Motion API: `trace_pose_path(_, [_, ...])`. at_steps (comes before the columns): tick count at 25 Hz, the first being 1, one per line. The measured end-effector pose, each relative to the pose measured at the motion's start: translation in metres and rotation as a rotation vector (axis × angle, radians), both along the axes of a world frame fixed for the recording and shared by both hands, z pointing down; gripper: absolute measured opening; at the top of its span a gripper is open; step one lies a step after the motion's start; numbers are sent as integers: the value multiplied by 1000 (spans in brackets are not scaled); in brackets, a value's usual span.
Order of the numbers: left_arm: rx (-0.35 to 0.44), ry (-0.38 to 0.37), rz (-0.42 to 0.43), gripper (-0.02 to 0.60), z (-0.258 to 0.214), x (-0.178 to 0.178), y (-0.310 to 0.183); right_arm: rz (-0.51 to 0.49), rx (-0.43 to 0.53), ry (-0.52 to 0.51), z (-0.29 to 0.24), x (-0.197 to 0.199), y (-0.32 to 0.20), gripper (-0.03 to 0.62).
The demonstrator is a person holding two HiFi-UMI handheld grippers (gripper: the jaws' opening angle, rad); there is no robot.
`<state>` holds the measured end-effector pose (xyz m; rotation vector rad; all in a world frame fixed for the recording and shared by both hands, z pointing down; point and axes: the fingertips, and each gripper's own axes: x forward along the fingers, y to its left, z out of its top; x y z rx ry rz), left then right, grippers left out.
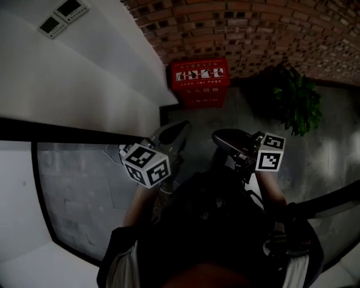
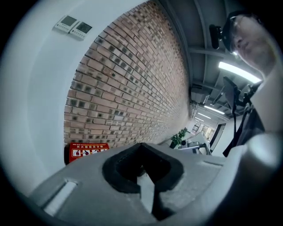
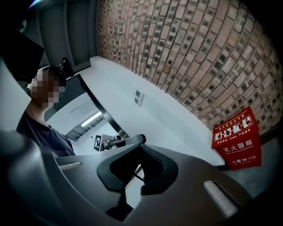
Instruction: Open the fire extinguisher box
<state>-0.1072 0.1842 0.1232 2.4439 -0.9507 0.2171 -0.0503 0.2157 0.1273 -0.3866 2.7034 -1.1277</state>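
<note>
Our left gripper (image 1: 181, 128) and right gripper (image 1: 220, 136), 2 empty tools with jaws together, hover well apart from the red fire extinguisher box (image 1: 200, 82) against the brick wall (image 1: 253, 28). Arriving closed, they might only bump it.

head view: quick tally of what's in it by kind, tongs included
red fire extinguisher box: 1
potted plant: 1
wall control panels: 2
tongs, left and right: 2
total: 6
</note>
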Motion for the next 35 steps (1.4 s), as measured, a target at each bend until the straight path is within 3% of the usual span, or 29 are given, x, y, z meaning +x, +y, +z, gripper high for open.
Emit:
trace_pose_path(6, [-30,-45,-37,-3,-3,28,-41,-50,-8,-32,-5,28,-50,2])
trace_pose_path(14, [-23,-169,-73,-3,16,50,-76,-55,-25,-18,7,58,-92,2])
trace_pose_path(22, [-56,-181,-89,-3,36,53,-97,-46,-46,14,16,69,-111,2])
trace_pose_path(27, [-69,-163,-71,-3,51,43,-123,-24,-55,62,28,56,-128,2])
trace_pose_path(32, [-14,-285,-80,-3,73,15,-155,38,-69,113,44,48,-152,2])
trace_pose_path(35, [-12,-306,-70,-3,84,-4,-184,81,-68,153,56,35,-179,2])
